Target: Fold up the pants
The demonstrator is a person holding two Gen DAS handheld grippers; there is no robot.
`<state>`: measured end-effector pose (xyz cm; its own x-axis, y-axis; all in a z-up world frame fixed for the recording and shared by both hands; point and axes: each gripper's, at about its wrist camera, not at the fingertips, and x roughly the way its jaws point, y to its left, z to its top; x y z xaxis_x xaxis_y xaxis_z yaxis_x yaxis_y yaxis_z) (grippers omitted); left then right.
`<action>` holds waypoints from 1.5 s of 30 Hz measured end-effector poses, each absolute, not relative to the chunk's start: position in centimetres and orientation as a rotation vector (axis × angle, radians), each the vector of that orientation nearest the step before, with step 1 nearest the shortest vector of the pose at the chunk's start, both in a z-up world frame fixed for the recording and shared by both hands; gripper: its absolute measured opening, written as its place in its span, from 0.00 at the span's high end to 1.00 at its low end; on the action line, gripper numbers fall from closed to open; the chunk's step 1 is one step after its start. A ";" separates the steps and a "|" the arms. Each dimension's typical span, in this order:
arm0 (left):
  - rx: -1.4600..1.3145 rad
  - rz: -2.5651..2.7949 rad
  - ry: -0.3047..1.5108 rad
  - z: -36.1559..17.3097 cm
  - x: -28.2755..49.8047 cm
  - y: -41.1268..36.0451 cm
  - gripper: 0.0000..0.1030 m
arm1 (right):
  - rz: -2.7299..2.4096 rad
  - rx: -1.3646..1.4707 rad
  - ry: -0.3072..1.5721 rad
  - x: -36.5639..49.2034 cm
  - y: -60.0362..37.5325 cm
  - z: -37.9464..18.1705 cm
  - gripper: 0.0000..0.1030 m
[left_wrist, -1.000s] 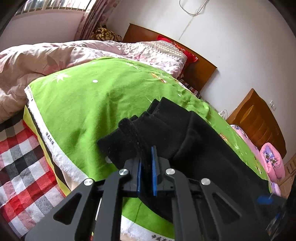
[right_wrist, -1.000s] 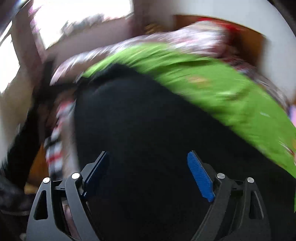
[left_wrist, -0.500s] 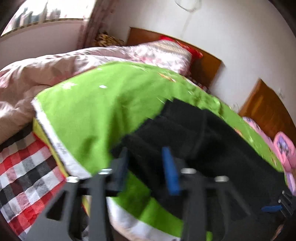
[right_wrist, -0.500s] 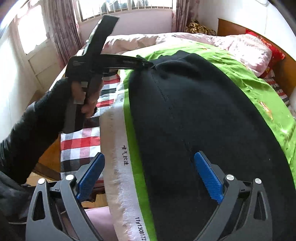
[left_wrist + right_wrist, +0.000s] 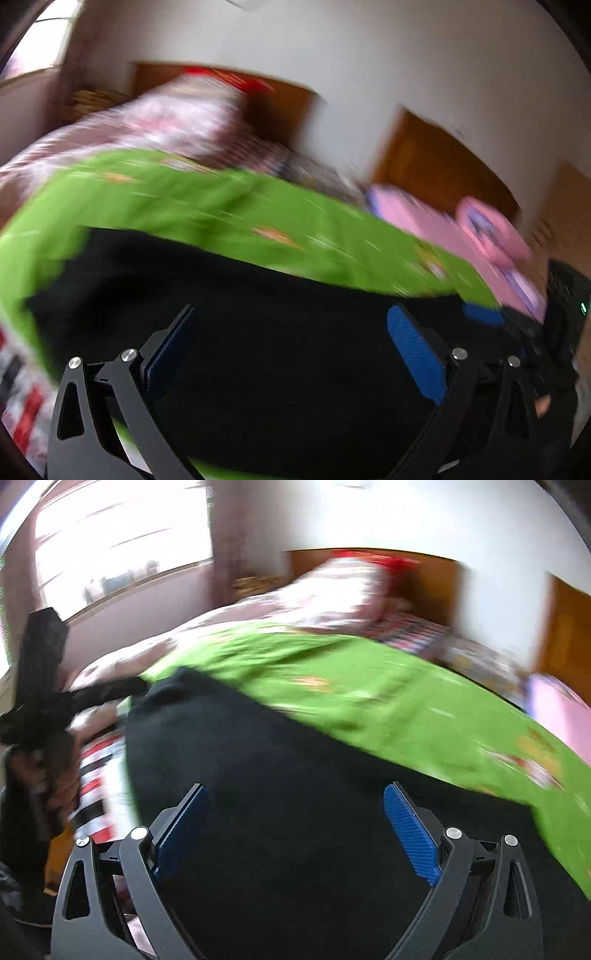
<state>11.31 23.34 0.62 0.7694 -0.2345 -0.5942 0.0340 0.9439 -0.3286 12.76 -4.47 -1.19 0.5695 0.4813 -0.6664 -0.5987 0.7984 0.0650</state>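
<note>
Fingers of the left gripper (image 5: 291, 345) stood wide apart in the left wrist view and were opening further; one second before, the same pads (image 5: 413, 354) had been clamped on a bunched edge of the black pants (image 5: 258, 314). Nothing lay pinched between them now: the cloth was released and lay flat beneath the jaws on the green sheet (image 5: 207, 206). As a judgement, this release marked the end of one fold, with the carried edge laid down. Heavy blur indicated that the hand was swinging away, and the gripper pointed down at a slant across the garment, rolled against its earlier attitude.

In the right wrist view, the right gripper (image 5: 295, 819) also had its jaws spread, as in both earlier pictures, with no cloth caught between the pads (image 5: 410, 830). The pants (image 5: 277, 775) lay under it, covering the near side of the green sheet (image 5: 351, 675). At the left edge, a blurred hand (image 5: 48, 775) held the left gripper's handle beside the pants. The right gripper pointed down and forward over the garment.
</note>
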 end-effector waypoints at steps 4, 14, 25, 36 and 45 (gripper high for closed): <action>-0.210 -0.300 0.771 -0.7 16.2 15.6 0.02 | 0.422 -0.148 0.772 14.7 -12.5 -2.3 0.10; -0.122 -0.186 0.950 -6.3 20.5 13.4 0.02 | 0.241 -0.060 0.959 10.8 -27.7 -7.5 0.07; 0.226 -0.471 0.790 -1.3 19.6 -8.4 0.02 | 0.087 0.070 0.812 11.3 -36.5 -4.6 0.06; 0.163 -0.628 0.942 -7.6 25.8 -13.5 0.02 | 0.064 -0.048 0.875 9.0 -38.2 -6.3 0.06; 0.241 -0.573 0.926 -7.4 25.3 -14.6 0.02 | 0.143 -0.114 0.848 3.5 -35.1 -8.1 0.05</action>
